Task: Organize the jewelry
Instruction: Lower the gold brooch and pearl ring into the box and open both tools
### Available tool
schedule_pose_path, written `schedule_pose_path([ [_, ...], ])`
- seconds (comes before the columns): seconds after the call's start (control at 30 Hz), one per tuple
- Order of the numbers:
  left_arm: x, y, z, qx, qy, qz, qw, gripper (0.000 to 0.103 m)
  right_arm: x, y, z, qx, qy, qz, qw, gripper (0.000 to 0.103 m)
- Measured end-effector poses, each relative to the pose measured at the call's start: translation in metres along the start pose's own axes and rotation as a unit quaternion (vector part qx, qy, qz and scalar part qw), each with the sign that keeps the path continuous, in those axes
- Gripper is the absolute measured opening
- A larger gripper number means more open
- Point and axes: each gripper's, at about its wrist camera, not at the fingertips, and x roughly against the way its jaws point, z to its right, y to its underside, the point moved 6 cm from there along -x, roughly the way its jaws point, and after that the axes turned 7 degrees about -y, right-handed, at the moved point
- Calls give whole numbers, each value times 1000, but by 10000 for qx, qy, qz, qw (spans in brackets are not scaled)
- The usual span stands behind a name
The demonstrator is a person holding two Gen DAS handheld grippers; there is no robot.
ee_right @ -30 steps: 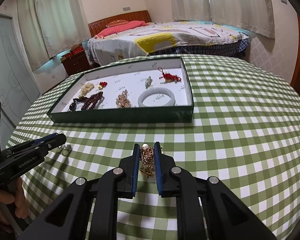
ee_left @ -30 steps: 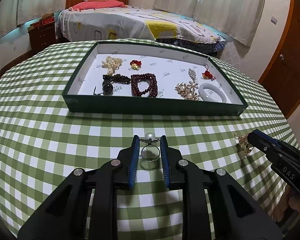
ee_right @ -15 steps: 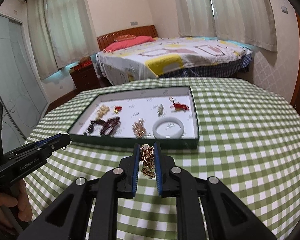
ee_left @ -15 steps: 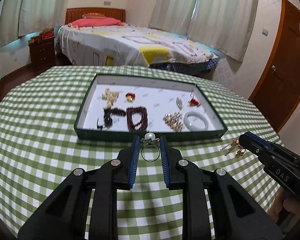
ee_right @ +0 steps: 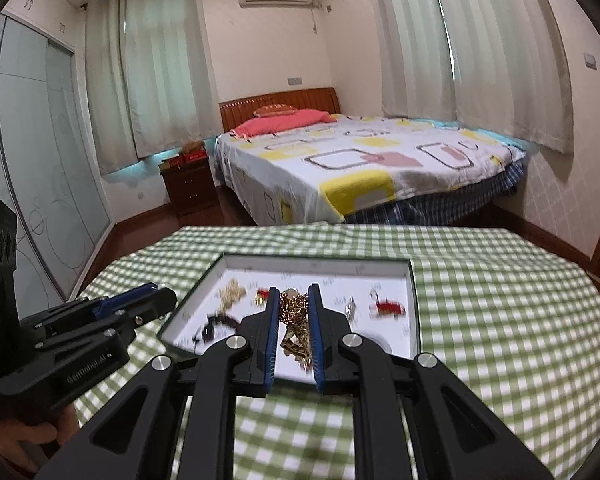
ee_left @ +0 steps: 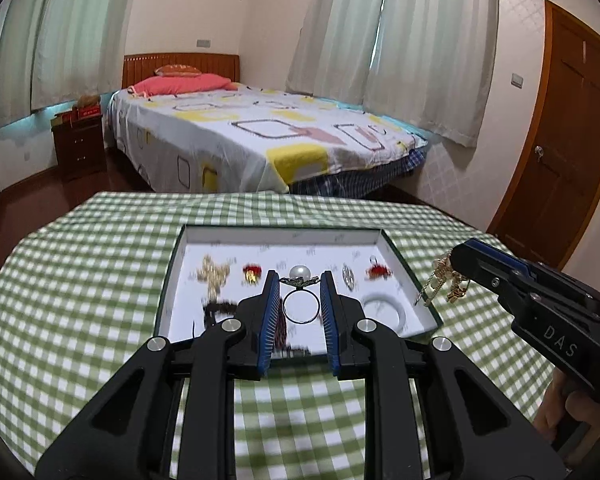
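Observation:
My left gripper (ee_left: 299, 280) is shut on a silver ring with a pearl (ee_left: 300, 300) and holds it in the air above the near part of the green jewelry tray (ee_left: 168, 300). My right gripper (ee_right: 294, 300) is shut on a gold chain piece (ee_right: 294, 328) and holds it above the tray (ee_right: 414, 320) too. The right gripper also shows at the right of the left wrist view (ee_left: 460, 256) with the gold piece (ee_left: 444, 284) hanging from it. The tray's white floor holds a gold brooch (ee_left: 213, 274), red charms (ee_left: 252, 274), dark beads and a white bangle (ee_left: 384, 310).
The tray lies on a round table with a green checked cloth (ee_left: 80, 280). A bed (ee_left: 260, 136), a wooden nightstand (ee_left: 80, 148) and a door (ee_left: 560, 168) stand beyond the table. The left gripper shows at the left of the right wrist view (ee_right: 140, 308).
Both grippers have risen from the tablecloth with their pieces and moved forward over the tray. The views now tilt up toward the room.

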Motion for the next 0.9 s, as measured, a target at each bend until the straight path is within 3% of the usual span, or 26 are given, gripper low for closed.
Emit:
schedule_pose_path([
  [0.47,-56,-54,-3,-24,-107,255,9996,21,-52,-52,2,179,-139,240,9995,15],
  [0.9,-152,-2,-15,-56,-353,-747,9966,21,-132,-3,30,-106,-107,-579,9982,15],
])
